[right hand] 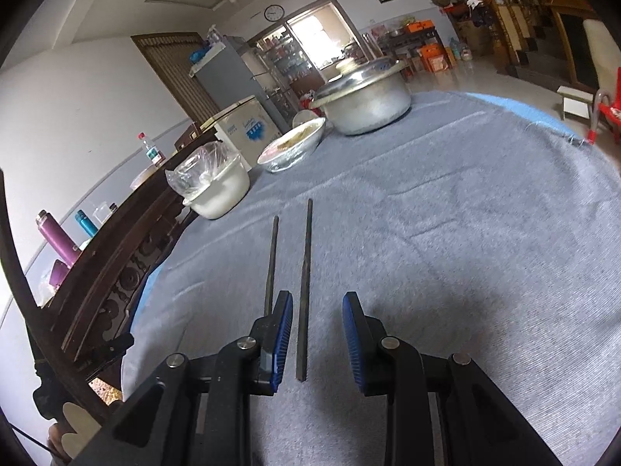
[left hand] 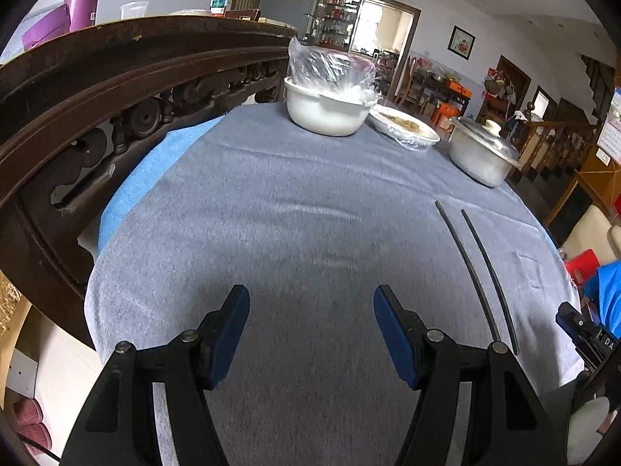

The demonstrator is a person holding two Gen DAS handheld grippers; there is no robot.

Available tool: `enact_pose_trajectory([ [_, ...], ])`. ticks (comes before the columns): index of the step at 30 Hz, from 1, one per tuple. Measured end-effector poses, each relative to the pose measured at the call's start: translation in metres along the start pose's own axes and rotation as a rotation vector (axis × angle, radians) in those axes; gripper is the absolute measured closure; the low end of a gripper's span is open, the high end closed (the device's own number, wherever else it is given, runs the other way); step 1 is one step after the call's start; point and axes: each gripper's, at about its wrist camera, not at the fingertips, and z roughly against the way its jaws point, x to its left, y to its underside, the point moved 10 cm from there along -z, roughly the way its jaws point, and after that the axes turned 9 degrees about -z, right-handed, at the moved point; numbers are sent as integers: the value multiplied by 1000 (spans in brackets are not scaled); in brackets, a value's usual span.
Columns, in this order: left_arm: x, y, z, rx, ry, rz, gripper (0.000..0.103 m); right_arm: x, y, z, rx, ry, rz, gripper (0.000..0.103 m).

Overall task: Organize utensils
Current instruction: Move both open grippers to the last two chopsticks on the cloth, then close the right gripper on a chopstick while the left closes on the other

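Chopsticks lie side by side, apart, on my grey tablecloth. Only my right wrist view shows one stick between my right gripper pads, untouched, jaws part open. My left gripper gapes wide over bare cloth, sticks to its right.

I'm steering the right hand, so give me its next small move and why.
Probably close the right gripper on the nearer chopstick: it lies on the grey cloth between the open jaws, untouched. The other chopstick sits just outside the left pad.
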Motion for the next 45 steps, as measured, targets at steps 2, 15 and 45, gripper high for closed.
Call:
enact_pose_trajectory([
  [2,-1,0,1,1,-3,-8,36,2,5,-3,14,-1,8,74],
  [15,-32,-40,-60,224,171,-19,36,18,-35,-85,229,74,83,74],
  [45,-164,-93,-159,508,297,-92,48,6,-67,-180,429,304,178,97],
])
